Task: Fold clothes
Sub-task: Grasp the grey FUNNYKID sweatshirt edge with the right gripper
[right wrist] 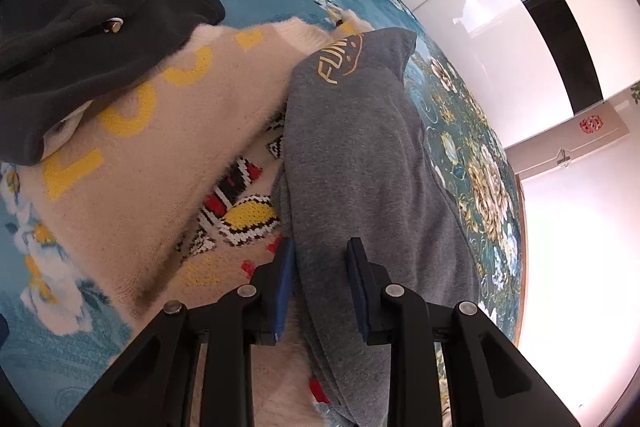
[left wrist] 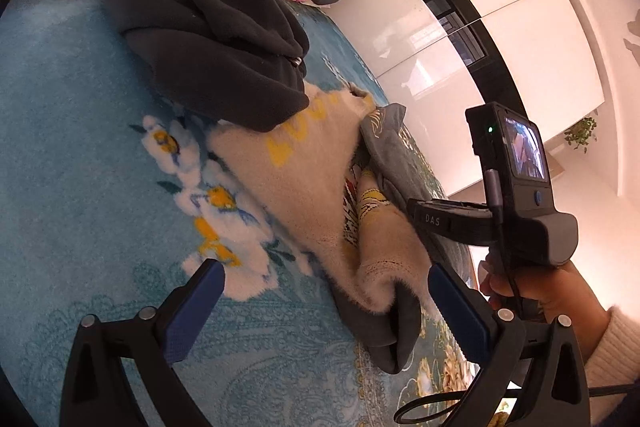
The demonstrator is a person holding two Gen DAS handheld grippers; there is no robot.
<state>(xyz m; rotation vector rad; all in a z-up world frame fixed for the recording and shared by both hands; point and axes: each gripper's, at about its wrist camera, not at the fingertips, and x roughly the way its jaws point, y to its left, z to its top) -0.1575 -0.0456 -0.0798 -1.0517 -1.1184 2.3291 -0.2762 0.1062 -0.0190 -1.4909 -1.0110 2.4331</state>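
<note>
Trouble looms on the bed: right gripper (right wrist: 320, 283) has its fingers narrowed around a ridge of the grey sweatshirt (right wrist: 360, 147), which lies draped over the cream sweater (right wrist: 132, 147); a thin pinch could slip, or snag both layers. Left gripper (left wrist: 326, 311) hangs wide, empty. Pad contact is hard to judge, and the black fleece (left wrist: 208, 27) hides the sweater's far end.

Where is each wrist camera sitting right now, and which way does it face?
Left wrist: rides the open left gripper, looking down across the floral bedspread at the cream sweater; the person's hand holding the right gripper shows.
Right wrist: rides the right gripper, looking down with its fingers astride the grey sweatshirt.
Shared: sweater, sweatshirt, black fleece, bedspread.
</note>
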